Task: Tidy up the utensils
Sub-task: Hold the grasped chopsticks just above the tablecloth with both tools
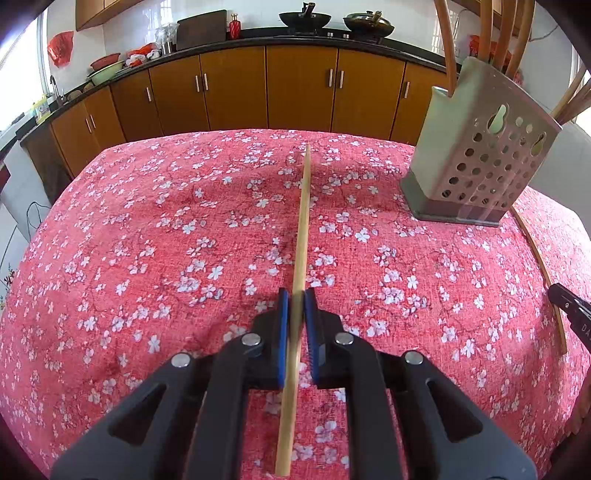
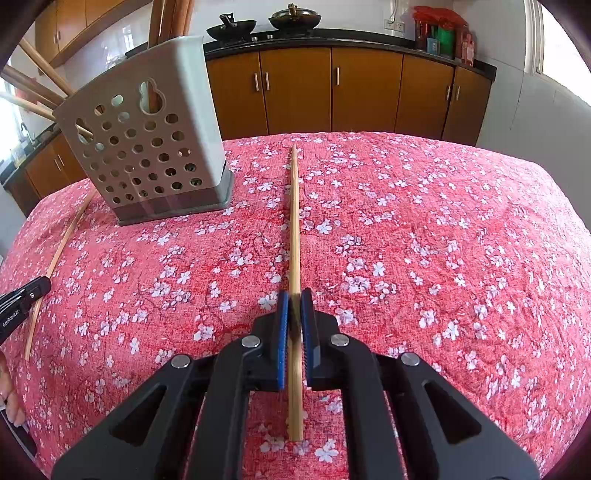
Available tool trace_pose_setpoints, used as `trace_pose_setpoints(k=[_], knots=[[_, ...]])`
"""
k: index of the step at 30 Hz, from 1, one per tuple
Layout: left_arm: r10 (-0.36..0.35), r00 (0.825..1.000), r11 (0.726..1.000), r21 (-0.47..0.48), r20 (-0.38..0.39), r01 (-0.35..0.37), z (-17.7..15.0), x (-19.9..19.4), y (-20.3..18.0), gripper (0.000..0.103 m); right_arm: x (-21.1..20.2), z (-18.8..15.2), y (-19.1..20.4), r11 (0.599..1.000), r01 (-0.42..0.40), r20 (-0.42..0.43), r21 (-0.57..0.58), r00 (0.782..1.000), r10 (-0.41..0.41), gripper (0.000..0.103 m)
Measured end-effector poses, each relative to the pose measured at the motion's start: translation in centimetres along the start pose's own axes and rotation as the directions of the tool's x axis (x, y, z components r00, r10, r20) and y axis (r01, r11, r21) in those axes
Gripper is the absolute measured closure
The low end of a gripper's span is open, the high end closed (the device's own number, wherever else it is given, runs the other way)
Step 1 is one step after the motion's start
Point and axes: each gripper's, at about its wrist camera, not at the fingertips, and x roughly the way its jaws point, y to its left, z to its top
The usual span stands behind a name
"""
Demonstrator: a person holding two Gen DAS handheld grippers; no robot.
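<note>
Floral tablecloth [image 1: 147, 221], chopstick [image 1: 303, 221] pointing away

Kitchen with wooden cabinets [image 1: 301, 88] and a dark counter [image 2: 332, 35]

White tiled wall [image 1: 258, 14] behind; two woks [image 1: 304, 18] sit on what looks like a stove, and daylight enters a window [image 2: 561, 40].

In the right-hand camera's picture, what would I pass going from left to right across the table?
The other gripper at the left edge, holding a thin chopstick → the perforated utensil holder → the chopstick clamped in this camera's own gripper → bare flowered tablecloth.
</note>
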Motion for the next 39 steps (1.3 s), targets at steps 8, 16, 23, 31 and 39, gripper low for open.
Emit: trace_pose_setpoints(k=[8, 16, 23, 31, 39], knots=[[-0.021, 1.000, 1.000, -0.019, 0.000, 0.021, 0.10, 0.19, 0.49, 0.090, 0.43, 0.31, -0.31, 1.000, 0.007, 0.001, -0.004, 1.000, -0.007, 0.095], [-0.021, 1.000, 1.000, -0.019, 0.000, 0.021, -0.01, 0.00, 0.26, 0.090, -0.10, -0.06, 0.04, 1.000, 0.008, 0.001, -0.003, 1.000, -0.008, 0.095], [-0.020, 1.000, 1.000, -0.018, 0.000, 0.020, 0.04, 0.09, 0.41, 0.090, -0.07, -0.14, 0.13, 1.000, 0.005, 0.001, -0.001, 1.000, -0.005, 0.095], [-0.020, 1.000, 1.000, -0.019, 0.000, 0.020, 0.03, 0.14, 0.42, 0.090, -0.06, -0.13, 0.12, 1.000, 0.005, 0.001, -0.001, 1.000, -0.005, 0.095], [-0.020, 1.000, 1.000, -0.018, 0.000, 0.020, 0.03, 0.15, 0.40, 0.090, -0.06, -0.13, 0.11, 1.000, 0.005, 0.001, -0.001, 1.000, -0.005, 0.095]])
